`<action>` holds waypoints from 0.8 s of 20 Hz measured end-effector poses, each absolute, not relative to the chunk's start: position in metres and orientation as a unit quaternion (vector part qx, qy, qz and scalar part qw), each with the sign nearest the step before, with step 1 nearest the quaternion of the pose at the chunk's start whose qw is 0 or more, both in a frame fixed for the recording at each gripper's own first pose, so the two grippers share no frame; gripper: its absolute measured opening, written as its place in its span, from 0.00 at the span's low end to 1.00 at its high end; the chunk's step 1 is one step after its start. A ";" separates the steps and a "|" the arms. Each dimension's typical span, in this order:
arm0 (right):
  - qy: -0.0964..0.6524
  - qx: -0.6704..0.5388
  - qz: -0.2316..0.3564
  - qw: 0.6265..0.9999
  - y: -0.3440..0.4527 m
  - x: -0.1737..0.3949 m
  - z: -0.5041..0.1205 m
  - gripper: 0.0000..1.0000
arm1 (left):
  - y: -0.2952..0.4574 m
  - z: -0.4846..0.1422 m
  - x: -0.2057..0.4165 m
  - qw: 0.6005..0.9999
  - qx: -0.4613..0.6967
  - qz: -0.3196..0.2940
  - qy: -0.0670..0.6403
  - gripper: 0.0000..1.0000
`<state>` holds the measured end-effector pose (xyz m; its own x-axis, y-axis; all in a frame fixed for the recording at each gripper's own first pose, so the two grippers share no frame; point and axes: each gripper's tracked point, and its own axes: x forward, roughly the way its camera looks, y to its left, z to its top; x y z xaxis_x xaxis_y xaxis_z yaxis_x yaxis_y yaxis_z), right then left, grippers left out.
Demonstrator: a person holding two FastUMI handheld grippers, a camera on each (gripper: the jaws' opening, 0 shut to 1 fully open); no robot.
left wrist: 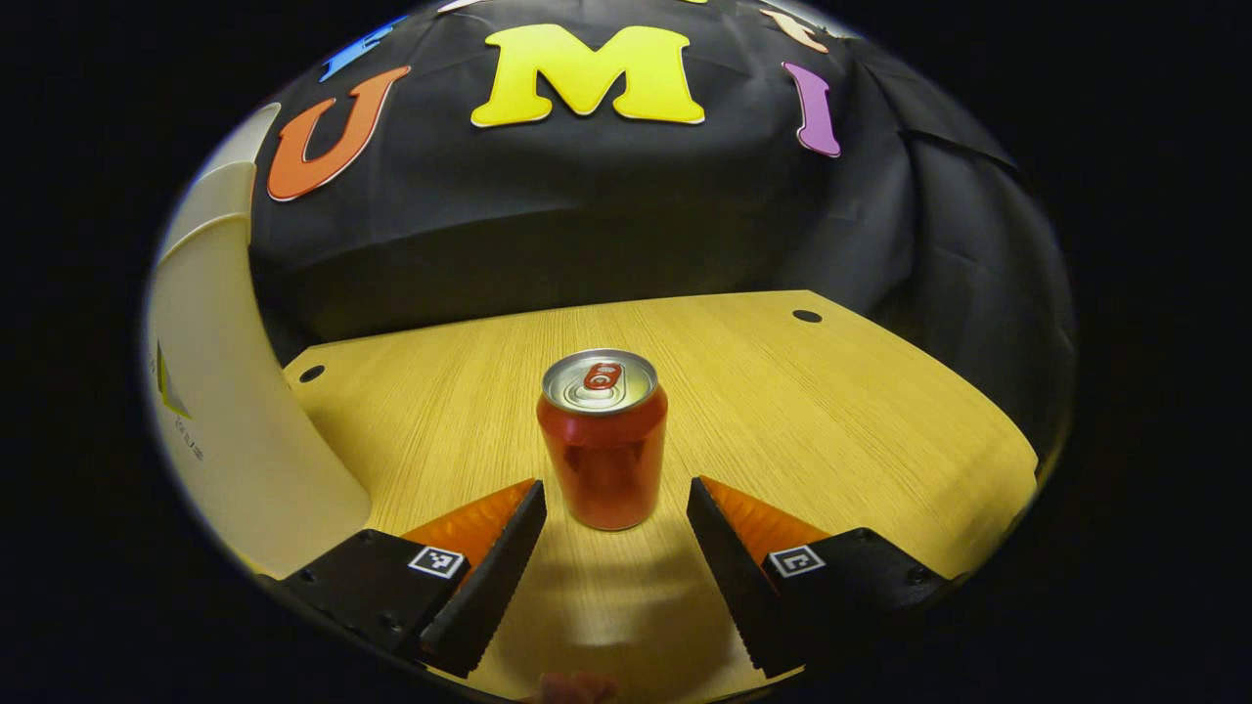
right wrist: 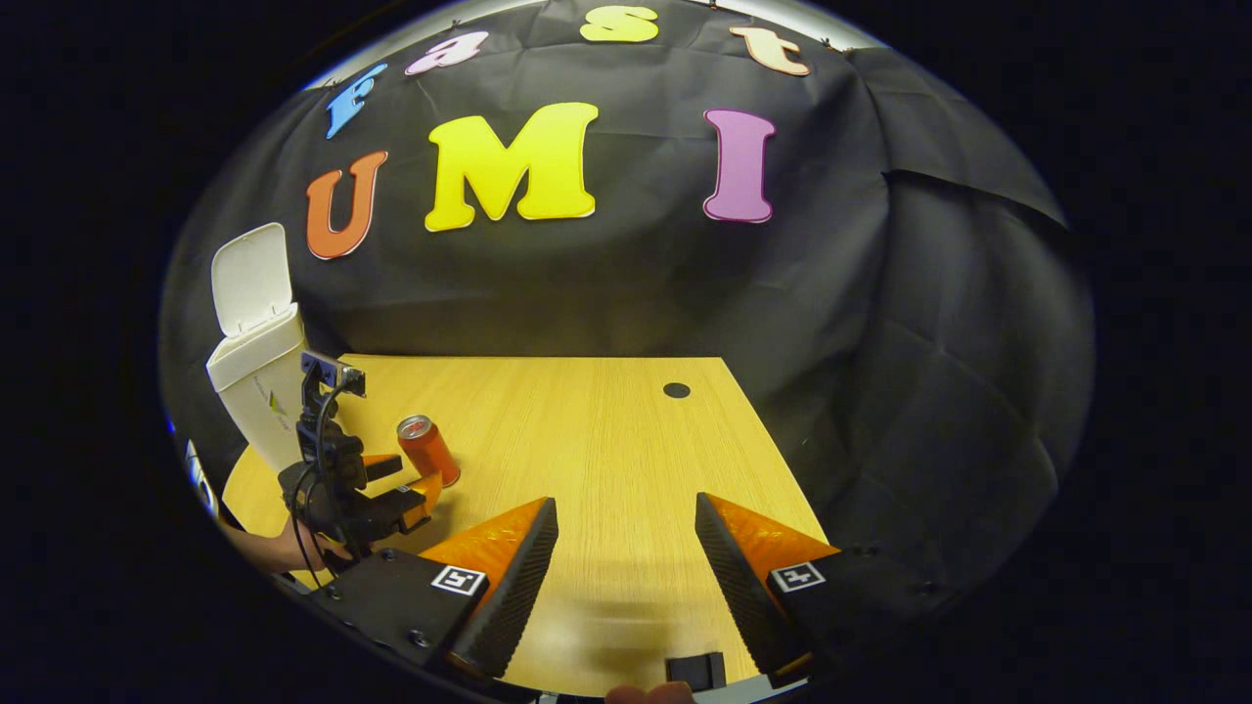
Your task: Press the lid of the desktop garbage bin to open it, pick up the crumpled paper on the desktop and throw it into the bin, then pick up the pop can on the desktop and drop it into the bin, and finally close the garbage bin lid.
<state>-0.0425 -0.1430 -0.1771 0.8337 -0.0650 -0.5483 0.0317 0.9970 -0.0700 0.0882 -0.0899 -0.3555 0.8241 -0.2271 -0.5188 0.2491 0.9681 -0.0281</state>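
Left gripper view: pop can, glossy metal cylinder, upright, long axis vertical, pull-tab top up, on wood-grain desktop, just ahead of left gripper, fingers spread wide, apart from it. Smooth plastic bin leftward.

Right gripper view: right gripper wide, empty; can far left; bin lid raised.

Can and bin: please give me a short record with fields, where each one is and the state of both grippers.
can: upright on table, between the open left fingers, untouched
bin: at table's left edge, beside the can
lid: open, tipped up
left gripper: open, fingers around can
right gripper: open, empty, over bare table
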 end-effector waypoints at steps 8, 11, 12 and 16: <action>0.303 -0.017 -0.025 0.953 -0.135 -0.029 -0.185 0.89 | -0.093 -0.367 0.105 0.954 0.033 -0.130 0.268 0.97; 0.305 -0.016 -0.028 0.952 -0.134 -0.024 -0.185 0.90 | -0.093 -0.370 0.114 0.954 0.038 -0.128 0.270 0.97; 0.305 -0.017 -0.028 0.952 -0.134 -0.022 -0.186 0.90 | -0.091 -0.371 0.117 0.954 0.037 -0.125 0.271 0.96; 0.308 -0.019 -0.028 0.951 -0.133 -0.019 -0.186 0.89 | -0.092 -0.379 0.122 0.950 0.036 -0.129 0.281 0.96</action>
<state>-0.0186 -0.1325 -0.1861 0.8093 -0.0656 -0.5837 0.0420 0.9977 -0.0539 0.1224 -0.0915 -0.3785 0.8091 -0.2241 -0.5432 0.2650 0.9642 -0.0030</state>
